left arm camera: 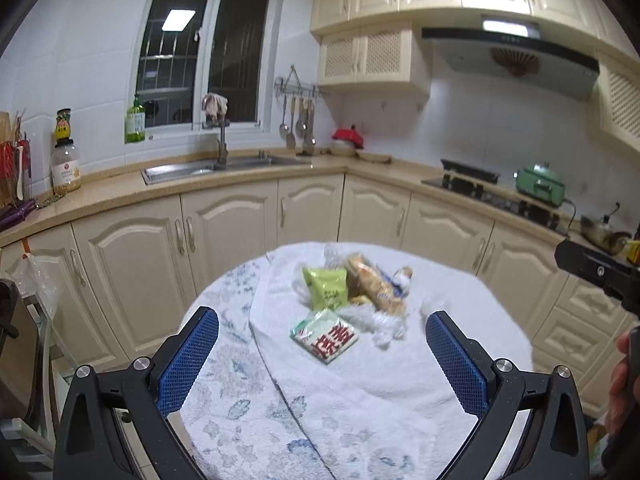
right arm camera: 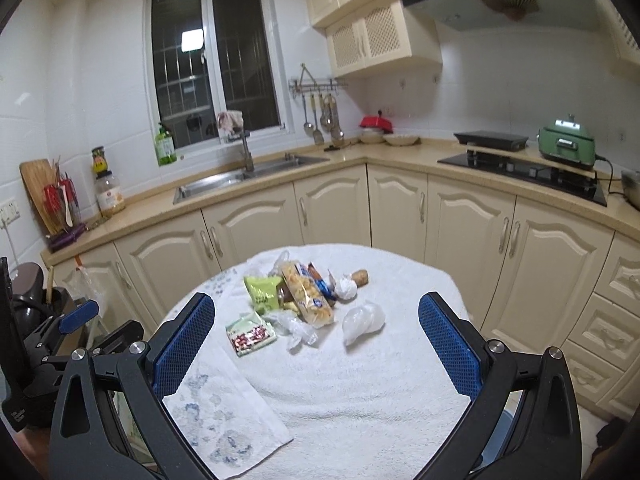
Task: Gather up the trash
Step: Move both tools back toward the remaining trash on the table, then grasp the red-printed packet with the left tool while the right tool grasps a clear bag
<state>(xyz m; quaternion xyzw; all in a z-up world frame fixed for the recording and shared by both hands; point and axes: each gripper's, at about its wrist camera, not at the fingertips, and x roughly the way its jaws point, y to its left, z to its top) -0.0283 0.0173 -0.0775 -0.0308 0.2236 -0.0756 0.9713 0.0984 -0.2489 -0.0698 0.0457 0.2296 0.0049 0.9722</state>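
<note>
Round table (right arm camera: pixel 400 380) draped in a white towel (right arm camera: pixel 360 400), bearing a cluster of trash. Left gripper (left arm camera: pixel 322 344) and right gripper (right arm camera: pixel 316 328) both hover above the near half of the table, jaws spread wide, nothing between the blue pads. The right wrist view alone shows a crumpled white plastic bag (right arm camera: pixel 362 322) lying apart from the pile, and the left gripper at frame left; the left wrist view alone shows a hand (left arm camera: pixel 620 384) at its right edge. The trash — green packet (right arm camera: pixel 262 292), biscuit wrapper (right arm camera: pixel 308 300), red-and-white sachet (right arm camera: pixel 250 334), clear crinkled plastic (right arm camera: pixel 298 330) — lies beyond both sets of fingertips, between the jaw lines and untouched.
</note>
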